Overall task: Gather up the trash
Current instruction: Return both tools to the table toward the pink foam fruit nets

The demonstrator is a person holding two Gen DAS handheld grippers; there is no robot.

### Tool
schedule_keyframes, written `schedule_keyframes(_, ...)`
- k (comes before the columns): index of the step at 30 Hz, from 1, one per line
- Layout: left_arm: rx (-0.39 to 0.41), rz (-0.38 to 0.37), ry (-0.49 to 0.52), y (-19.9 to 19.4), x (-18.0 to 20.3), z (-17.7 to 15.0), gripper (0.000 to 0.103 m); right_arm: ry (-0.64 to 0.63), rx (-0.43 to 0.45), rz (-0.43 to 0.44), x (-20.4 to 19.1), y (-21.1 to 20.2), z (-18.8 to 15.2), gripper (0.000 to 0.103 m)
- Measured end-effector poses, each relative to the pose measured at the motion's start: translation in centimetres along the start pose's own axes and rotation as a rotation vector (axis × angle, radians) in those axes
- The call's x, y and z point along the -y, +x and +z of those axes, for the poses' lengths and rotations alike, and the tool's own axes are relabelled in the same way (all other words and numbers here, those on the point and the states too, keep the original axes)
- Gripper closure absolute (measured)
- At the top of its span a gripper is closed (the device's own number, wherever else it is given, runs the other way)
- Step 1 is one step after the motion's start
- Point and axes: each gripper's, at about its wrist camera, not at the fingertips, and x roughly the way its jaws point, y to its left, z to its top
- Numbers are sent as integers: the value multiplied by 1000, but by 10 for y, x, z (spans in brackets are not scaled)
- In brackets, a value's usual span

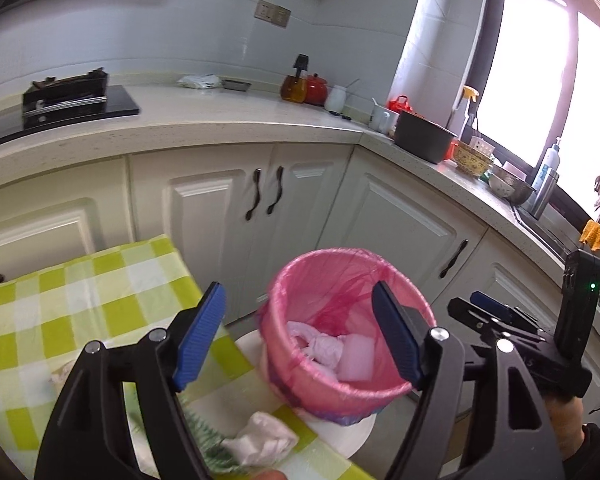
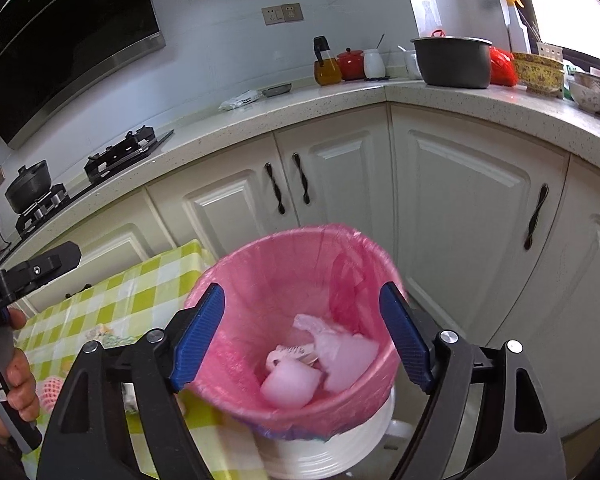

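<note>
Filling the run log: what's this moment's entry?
left tongs: open, empty | right tongs: open above pink-lined bin | crumpled tissue: on checked tablecloth

A gas hob (image 1: 78, 98) is seen on the pale stone bench (image 1: 220, 128), with a black pot (image 2: 28, 190) on one burner. An oil bottle (image 2: 326, 66), a red lidded jar (image 2: 350, 64) and a white jar (image 2: 374, 62) are grouped near the corner. A dark cooking pot (image 2: 452, 62) is set beside a yellow patterned bowl (image 2: 538, 72).
</note>
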Motion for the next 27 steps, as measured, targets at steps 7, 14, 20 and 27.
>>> schedule_keyframes(7, 24, 88, -40, -65, -43, -34, 29, 28, -39, 47, -31, -21, -28, 21)
schedule_keyframes(14, 34, 174, -94, -125, -90, -73, 25, 15, -85, 102, -74, -39, -61, 18)
schedule_keyframes(20, 24, 227, -136, -161, -124, -109, 25, 20, -138, 143, -112, -49, -90, 18)
schedule_keyframes(27, -1, 246, -172, -188, -151, -144, 22, 40, -207, 182, -151, -54, -115, 18)
